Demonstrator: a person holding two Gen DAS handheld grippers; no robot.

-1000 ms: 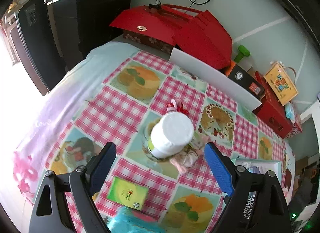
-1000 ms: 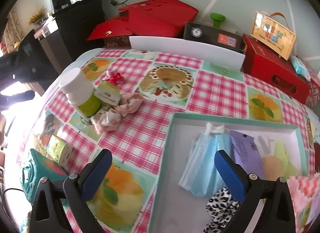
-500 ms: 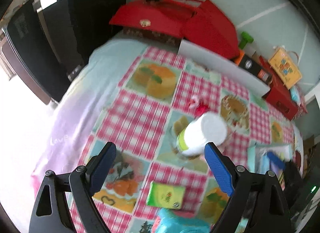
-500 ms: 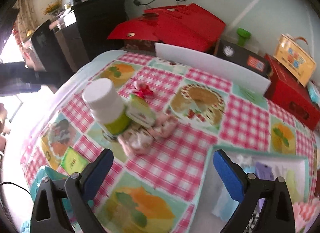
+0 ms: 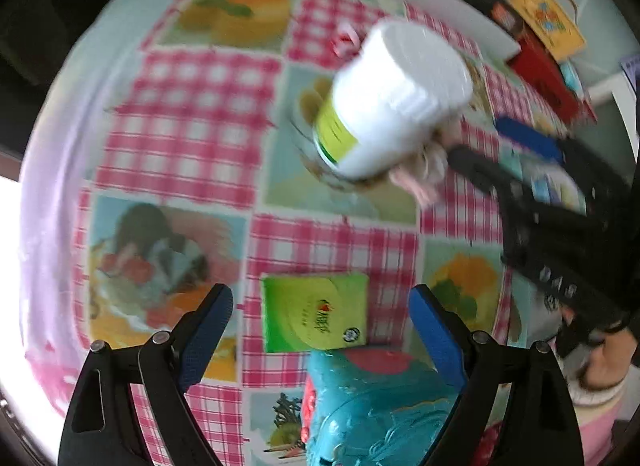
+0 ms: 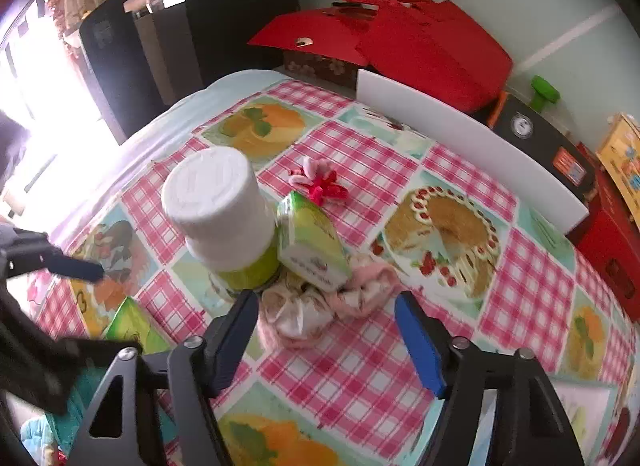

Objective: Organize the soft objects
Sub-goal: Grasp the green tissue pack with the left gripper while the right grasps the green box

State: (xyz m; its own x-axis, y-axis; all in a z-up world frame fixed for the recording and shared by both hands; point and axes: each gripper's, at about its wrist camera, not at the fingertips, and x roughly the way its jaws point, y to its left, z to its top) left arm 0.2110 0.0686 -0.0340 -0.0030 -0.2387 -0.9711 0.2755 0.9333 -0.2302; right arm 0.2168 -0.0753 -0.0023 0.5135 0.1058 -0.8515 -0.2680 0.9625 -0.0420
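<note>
A cream scrunchie (image 6: 296,316) and a pink scrunchie (image 6: 366,290) lie bunched on the checked tablecloth (image 6: 352,370), against a white-capped bottle (image 6: 216,201) and a leaning green tissue pack (image 6: 312,244). My right gripper (image 6: 328,340) hovers just in front of them. Its jaws are closing, the cream scrunchie is between the tips, and the pads touch nothing. A red and pink hair tie (image 6: 320,181) lies behind the bottle. My left gripper (image 5: 322,326) points steeply down, open, with a flat green tissue pack (image 5: 316,312) between its fingers. The scrunchies (image 5: 424,169) peek out beside the bottle (image 5: 392,97).
A teal embossed object (image 5: 372,402) sits at the near table edge under my left gripper. The teal tray's (image 6: 588,398) corner shows at lower right. A white board (image 6: 460,141), red boxes (image 6: 400,41) and a black cabinet (image 6: 224,9) stand behind the table. A hand (image 5: 600,366) holds the right tool.
My left gripper dropped and tipped down over the flat green pack, staying open. My right gripper swung left from the tray to the scrunchies and its fingers came closer together.
</note>
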